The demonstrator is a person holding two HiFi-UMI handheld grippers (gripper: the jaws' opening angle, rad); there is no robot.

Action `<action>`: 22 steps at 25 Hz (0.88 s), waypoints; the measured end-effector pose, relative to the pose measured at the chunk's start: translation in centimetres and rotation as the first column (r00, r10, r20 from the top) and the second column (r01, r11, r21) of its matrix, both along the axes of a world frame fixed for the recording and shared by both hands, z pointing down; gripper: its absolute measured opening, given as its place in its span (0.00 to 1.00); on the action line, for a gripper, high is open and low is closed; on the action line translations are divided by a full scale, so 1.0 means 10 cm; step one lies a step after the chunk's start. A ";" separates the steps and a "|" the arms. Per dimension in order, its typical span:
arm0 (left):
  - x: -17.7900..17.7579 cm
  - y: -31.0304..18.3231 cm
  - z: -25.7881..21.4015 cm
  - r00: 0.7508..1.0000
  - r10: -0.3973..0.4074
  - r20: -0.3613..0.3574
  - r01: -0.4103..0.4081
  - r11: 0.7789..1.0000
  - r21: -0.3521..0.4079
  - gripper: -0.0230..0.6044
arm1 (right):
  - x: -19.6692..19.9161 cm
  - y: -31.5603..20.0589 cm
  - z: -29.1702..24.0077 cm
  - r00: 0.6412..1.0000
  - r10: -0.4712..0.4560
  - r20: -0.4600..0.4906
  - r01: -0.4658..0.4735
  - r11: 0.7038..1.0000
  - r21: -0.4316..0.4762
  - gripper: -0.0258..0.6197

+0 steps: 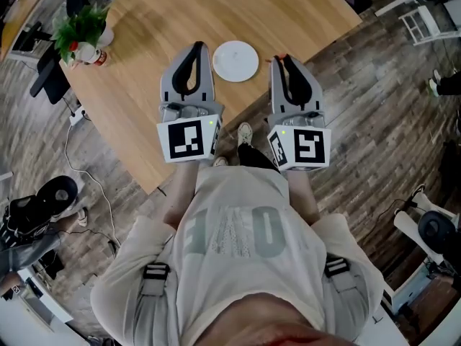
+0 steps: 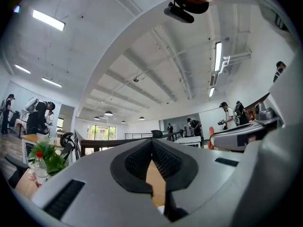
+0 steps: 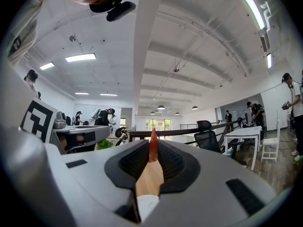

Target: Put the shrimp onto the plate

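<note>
A white round plate (image 1: 235, 60) lies on the wooden table (image 1: 144, 85), just beyond and between my two grippers. My right gripper (image 1: 281, 58) hovers to the right of the plate, shut on the shrimp (image 3: 153, 146). The shrimp is a thin red-orange piece that stands up between the dark pads (image 3: 173, 162) and pokes out past the tips. Over the plate's left side, my left gripper (image 1: 198, 47) has its tips together with nothing between them. In the left gripper view its pads (image 2: 166, 159) meet at the top, and only table shows through the gap below.
A potted plant with a red flower (image 1: 81, 34) stands at the table's left corner. The table's near edge (image 1: 238, 121) runs diagonally under the grippers, with wood floor and the person's feet below. Office chairs and cables lie on the floor at left (image 1: 43, 207). Several people stand in the background.
</note>
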State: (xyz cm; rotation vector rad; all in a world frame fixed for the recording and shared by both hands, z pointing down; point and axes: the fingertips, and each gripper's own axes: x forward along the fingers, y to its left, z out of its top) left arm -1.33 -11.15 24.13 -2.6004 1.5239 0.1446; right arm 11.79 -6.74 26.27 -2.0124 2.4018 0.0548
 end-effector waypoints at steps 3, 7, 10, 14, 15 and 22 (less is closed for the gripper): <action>0.11 -0.14 -0.01 1.000 -0.029 0.008 0.029 1.000 0.003 0.05 | 0.13 -0.18 0.01 0.999 -0.032 0.010 0.032 0.999 -0.001 0.14; 0.23 -0.33 -0.02 0.998 -0.068 0.012 0.068 0.998 0.001 0.05 | 0.25 -0.41 0.02 0.998 -0.068 0.017 0.068 0.998 -0.004 0.14; 0.30 -0.40 -0.06 0.995 -0.099 0.002 0.099 0.995 0.010 0.05 | 0.33 -0.50 0.03 0.995 -0.103 0.018 0.103 0.995 -0.013 0.14; 0.32 -0.47 -0.04 0.992 -0.125 0.016 0.125 0.992 0.009 0.05 | 0.38 -0.63 0.07 0.992 -0.123 0.027 0.123 0.992 -0.022 0.14; 0.30 -0.50 -0.02 0.991 -0.130 0.021 0.130 0.991 0.004 0.05 | 0.38 -0.65 0.08 0.992 -0.125 0.032 0.125 0.992 -0.023 0.14; 0.22 -0.63 -0.03 0.990 -0.140 0.013 0.140 0.990 0.003 0.05 | 0.28 -0.75 0.10 0.990 -0.137 0.033 0.138 0.990 -0.036 0.14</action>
